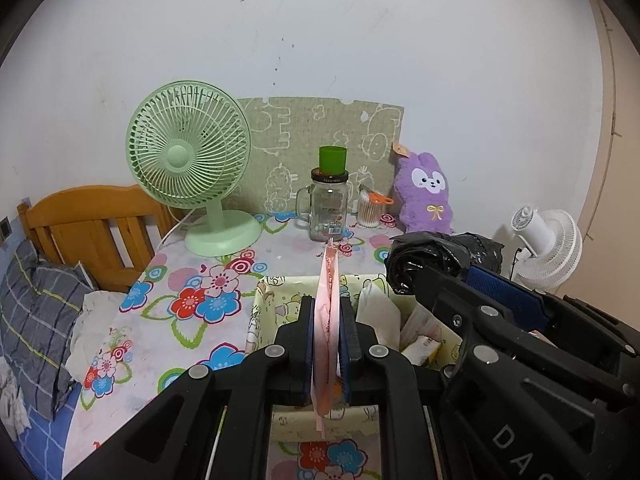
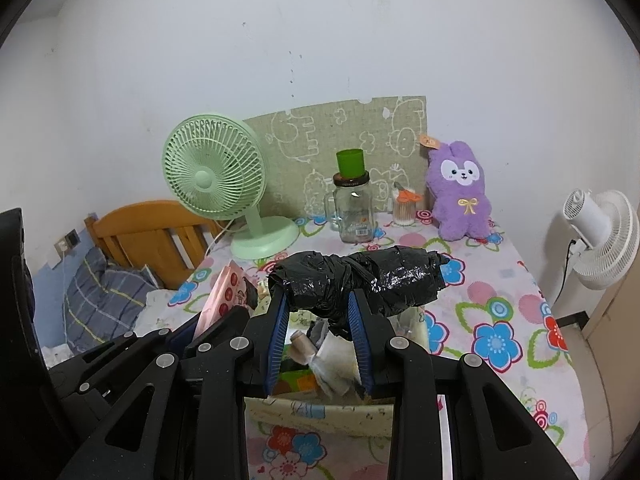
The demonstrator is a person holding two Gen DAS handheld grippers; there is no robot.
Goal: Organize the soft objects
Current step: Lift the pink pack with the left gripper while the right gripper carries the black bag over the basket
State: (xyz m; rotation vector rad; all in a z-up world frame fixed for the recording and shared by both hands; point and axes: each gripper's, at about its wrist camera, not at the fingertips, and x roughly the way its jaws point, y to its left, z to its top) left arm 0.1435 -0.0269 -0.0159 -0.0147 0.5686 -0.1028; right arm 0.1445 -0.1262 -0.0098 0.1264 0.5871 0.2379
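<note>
My left gripper point(image 1: 327, 312) is shut on a flat pink packet point(image 1: 326, 320), held edge-on above a cream cartoon-print fabric box point(image 1: 266, 300). The packet also shows in the right wrist view point(image 2: 224, 296). My right gripper point(image 2: 318, 308) is shut on a roll of black plastic bags point(image 2: 360, 280), held crosswise above the same box point(image 2: 320, 412). The roll shows in the left wrist view point(image 1: 440, 258), just right of my left gripper. The box holds several small packets and tissues point(image 1: 378, 312).
On the flowered tablecloth point(image 2: 500, 320) stand a green fan point(image 1: 192, 168), a glass jar mug point(image 1: 328, 210) with a green cup point(image 1: 333, 160) on top, a cotton-swab tub point(image 1: 370, 208) and a purple plush rabbit point(image 2: 460, 192). A wooden bed headboard point(image 1: 92, 224) is left; a white fan point(image 2: 600, 232) is right.
</note>
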